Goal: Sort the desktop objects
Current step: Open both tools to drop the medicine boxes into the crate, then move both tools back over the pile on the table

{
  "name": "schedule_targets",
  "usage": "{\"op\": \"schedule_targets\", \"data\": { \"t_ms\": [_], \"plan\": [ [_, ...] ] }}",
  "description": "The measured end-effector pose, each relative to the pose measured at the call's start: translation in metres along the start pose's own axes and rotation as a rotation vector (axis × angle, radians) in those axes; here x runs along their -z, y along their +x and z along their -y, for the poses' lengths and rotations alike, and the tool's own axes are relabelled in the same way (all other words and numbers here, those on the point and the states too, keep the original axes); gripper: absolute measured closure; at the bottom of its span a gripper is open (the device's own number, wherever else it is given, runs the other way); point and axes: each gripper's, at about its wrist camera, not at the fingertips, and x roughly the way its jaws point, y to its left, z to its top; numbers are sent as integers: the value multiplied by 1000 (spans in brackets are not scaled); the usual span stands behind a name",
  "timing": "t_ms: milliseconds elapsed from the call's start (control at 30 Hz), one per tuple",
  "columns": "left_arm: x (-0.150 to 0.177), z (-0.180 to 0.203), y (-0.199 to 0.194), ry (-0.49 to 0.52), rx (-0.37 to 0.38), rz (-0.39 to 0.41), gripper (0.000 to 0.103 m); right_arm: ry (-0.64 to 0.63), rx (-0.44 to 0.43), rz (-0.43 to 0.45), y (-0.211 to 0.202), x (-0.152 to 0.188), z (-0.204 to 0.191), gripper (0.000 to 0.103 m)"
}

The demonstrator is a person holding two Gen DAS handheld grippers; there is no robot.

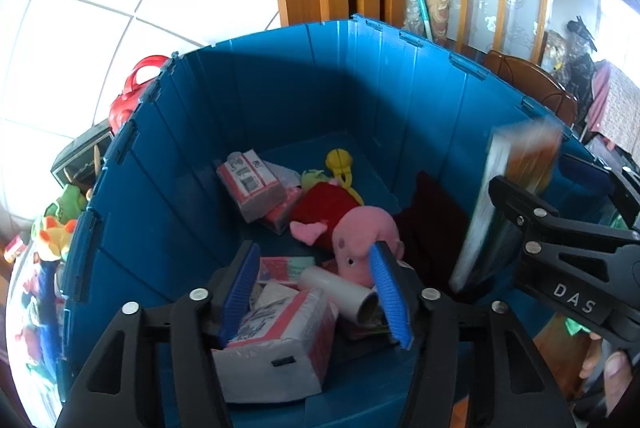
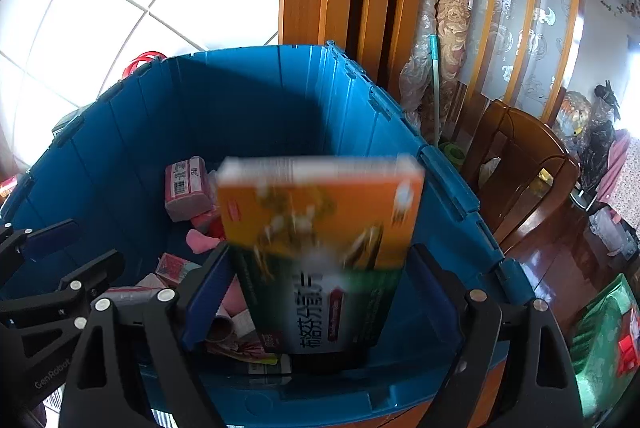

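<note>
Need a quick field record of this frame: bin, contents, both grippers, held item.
container: blue bin, open top
contents: pink pig plush, tissue packs, cardboard tube
left gripper: open, empty, over the bin
right gripper: over the bin, fingers either side of the box; contact unclear
held item: orange and green box, upright, motion-blurred; cannot tell whether gripped or released
outside bin: red bag, wooden chair
</note>
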Motion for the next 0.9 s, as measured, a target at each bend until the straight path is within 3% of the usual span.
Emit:
{"op": "schedule_targets", "data": {
  "t_ms": [100, 233, 400, 500, 700, 900],
  "plan": [
    [-1, -2, -1, 1, 3, 2, 43, 3, 12, 8, -3, -2, 1, 5],
    [-1, -4, -2, 0, 1, 4, 43, 3, 17, 6, -3, -3, -1, 4],
    [-1, -8, -7, -11, -9, 16, 34, -3, 21, 0, -3, -2, -4, 4],
    [1, -13, -15, -19, -15, 39, 33, -3, 25, 10, -7, -1, -6, 0],
    [8, -43, -38, -63, -55, 97, 26, -8, 13, 44, -19, -2, -16, 0],
    [15, -75, -62, -110, -100, 157, 25, -37, -30, 77, -30, -5, -42, 0]
  ]
}}
